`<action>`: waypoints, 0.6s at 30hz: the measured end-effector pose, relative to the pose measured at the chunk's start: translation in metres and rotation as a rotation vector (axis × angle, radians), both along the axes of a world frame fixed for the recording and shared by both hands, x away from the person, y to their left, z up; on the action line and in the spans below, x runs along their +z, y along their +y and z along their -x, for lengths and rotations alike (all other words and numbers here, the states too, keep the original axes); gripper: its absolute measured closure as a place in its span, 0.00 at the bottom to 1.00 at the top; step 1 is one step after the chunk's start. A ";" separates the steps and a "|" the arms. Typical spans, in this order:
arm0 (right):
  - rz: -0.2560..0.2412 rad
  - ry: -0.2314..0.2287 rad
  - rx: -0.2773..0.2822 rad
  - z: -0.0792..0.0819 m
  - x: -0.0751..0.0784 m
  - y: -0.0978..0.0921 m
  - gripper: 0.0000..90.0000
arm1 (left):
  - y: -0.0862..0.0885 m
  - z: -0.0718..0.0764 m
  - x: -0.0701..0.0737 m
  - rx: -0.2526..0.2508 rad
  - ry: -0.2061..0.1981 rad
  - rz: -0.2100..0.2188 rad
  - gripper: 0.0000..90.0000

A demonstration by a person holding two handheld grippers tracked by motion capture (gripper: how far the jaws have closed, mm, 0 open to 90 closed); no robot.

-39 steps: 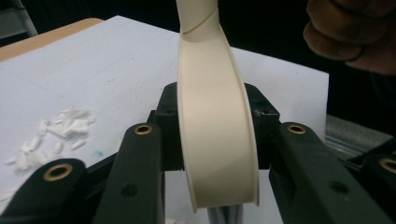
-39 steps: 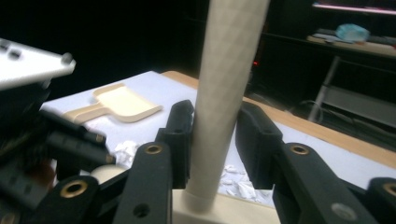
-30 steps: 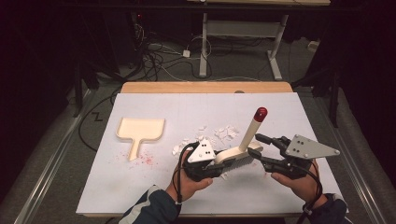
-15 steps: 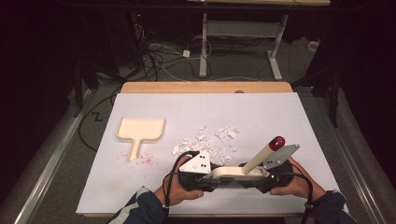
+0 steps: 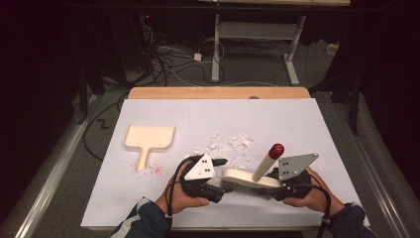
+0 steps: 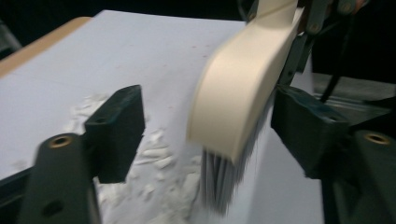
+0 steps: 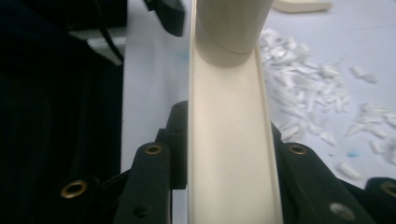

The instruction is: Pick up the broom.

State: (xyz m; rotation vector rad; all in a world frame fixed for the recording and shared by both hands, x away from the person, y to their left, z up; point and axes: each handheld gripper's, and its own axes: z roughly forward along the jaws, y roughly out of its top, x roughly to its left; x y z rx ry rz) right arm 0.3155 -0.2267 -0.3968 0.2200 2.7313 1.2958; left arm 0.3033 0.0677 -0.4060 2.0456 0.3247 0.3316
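Now the white table (image 5: 163, 208) holds a brush (image 5: 246, 178) lying sideways near its front edge, clamped in the right gripper (image 5: 277, 187). The left gripper (image 5: 218, 187) stands wide around its other end. Paper bits (image 5: 229, 146) lie just behind, the dustpan (image 5: 148, 137) farther left.

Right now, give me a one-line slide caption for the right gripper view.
Right gripper jaws clamped on a cream brush, paper scraps scattered on the white table beyond.

Smooth matt cream plastic brush (image 5: 247, 178), grey bristles; matt white paper scraps (image 5: 233, 146).
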 end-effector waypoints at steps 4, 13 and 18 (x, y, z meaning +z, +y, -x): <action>-0.021 0.000 -0.081 -0.004 0.005 -0.008 0.77 | 0.012 0.004 0.001 0.062 -0.057 -0.027 0.18; -0.072 -0.033 -0.314 -0.018 0.013 -0.033 0.77 | 0.064 0.017 -0.020 0.257 -0.132 -0.096 0.18; -0.071 -0.045 -0.366 -0.023 0.017 -0.042 0.77 | 0.090 0.023 -0.033 0.337 -0.118 -0.125 0.18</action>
